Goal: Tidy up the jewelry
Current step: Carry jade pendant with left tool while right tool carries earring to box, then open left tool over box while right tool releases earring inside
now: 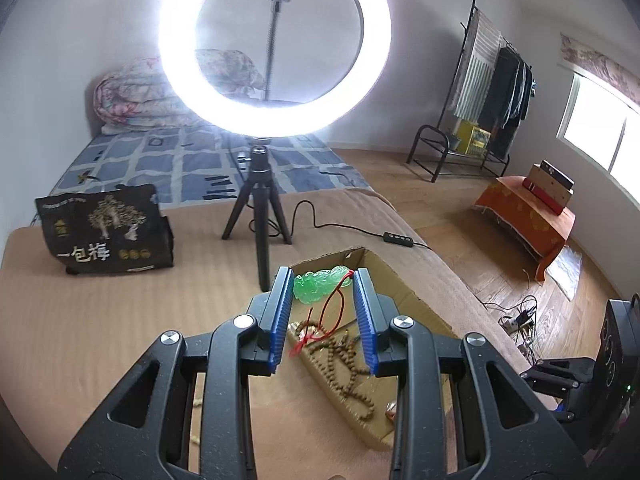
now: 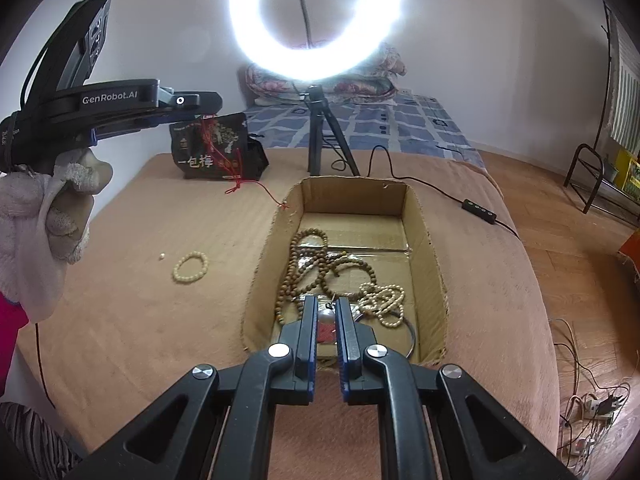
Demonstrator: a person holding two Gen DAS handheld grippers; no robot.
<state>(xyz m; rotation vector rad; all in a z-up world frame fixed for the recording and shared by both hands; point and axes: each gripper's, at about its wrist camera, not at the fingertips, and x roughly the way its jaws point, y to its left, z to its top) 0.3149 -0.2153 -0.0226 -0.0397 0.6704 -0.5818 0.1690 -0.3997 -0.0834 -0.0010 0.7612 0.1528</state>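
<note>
A tan quilted cover [image 2: 132,312] carries an open cardboard box [image 2: 424,216] of rough corrugated walls. In it lie coiled brown wooden beads [image 2: 316,260] and a paler bead strand [image 2: 384,300]. The left gripper [image 1: 323,280] hangs spread and released, the glossy green carved pendant [image 1: 320,282] between its ribbed blue pads. The right gripper [image 2: 326,308] is clenched on a silvery round piece [image 2: 326,316]. A cream bead bracelet [image 2: 191,266] rests beside the box.
</note>
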